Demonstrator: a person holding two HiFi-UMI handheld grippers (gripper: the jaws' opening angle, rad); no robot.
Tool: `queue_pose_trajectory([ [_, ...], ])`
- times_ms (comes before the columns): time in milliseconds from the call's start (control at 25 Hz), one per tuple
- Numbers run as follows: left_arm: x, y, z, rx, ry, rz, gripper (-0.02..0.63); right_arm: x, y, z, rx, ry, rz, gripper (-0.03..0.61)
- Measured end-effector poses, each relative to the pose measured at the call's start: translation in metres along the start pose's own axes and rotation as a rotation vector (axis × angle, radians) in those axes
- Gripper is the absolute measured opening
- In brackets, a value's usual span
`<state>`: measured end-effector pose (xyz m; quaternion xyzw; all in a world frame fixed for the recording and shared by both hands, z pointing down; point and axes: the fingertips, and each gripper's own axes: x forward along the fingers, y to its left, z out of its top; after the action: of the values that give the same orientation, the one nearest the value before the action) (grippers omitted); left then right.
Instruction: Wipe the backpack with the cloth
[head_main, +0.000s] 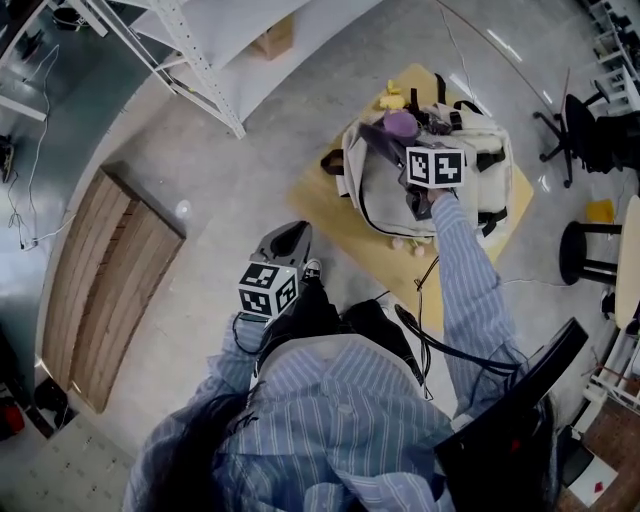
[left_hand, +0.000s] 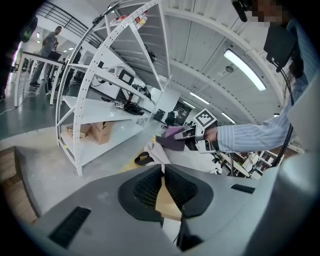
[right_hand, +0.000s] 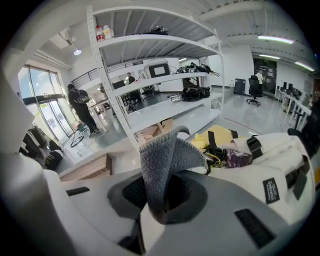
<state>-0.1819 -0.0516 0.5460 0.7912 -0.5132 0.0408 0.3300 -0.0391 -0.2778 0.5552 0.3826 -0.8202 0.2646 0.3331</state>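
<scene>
Closest in, the left gripper was held low in front of the person's striped shirt, over bare floor. Its jaws were pressed together at the tips with nothing between them, and it was well apart from the backpack.

Further out, the person's right arm reached forward in a striped sleeve and carried the right gripper. Its jaws were pinching the cloth, a grey-purple towel whose folded free end stood up above the pads. In the head view the cloth sat over the upper end of the backpack, by its opened top. Whether the cloth touched the fabric could not be told.

The backpack was cream with black straps and lay flat on a yellow mat on the floor. Small yellow and purple items showed at its top edge.

To the left of the mat lay a wooden board, well apart from it. Beyond the backpack stood a white metal shelf rack with a cardboard box on its lowest level. A black stool and a black office chair stood to the right of the mat. Far back, a few people stood near the glass doors.
</scene>
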Motion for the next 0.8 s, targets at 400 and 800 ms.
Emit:
queue_pose_trajectory([
  [400,0.018,-0.031,-0.001,0.035,0.009,-0.057,0.021,-0.058,0.048,-0.080,0.009,-0.003,0.123,0.049],
  [800,0.017,-0.040,-0.007,0.041,0.021,-0.093,0.021,-0.099,0.090,-0.157,0.009,0.055,0.111,0.049],
])
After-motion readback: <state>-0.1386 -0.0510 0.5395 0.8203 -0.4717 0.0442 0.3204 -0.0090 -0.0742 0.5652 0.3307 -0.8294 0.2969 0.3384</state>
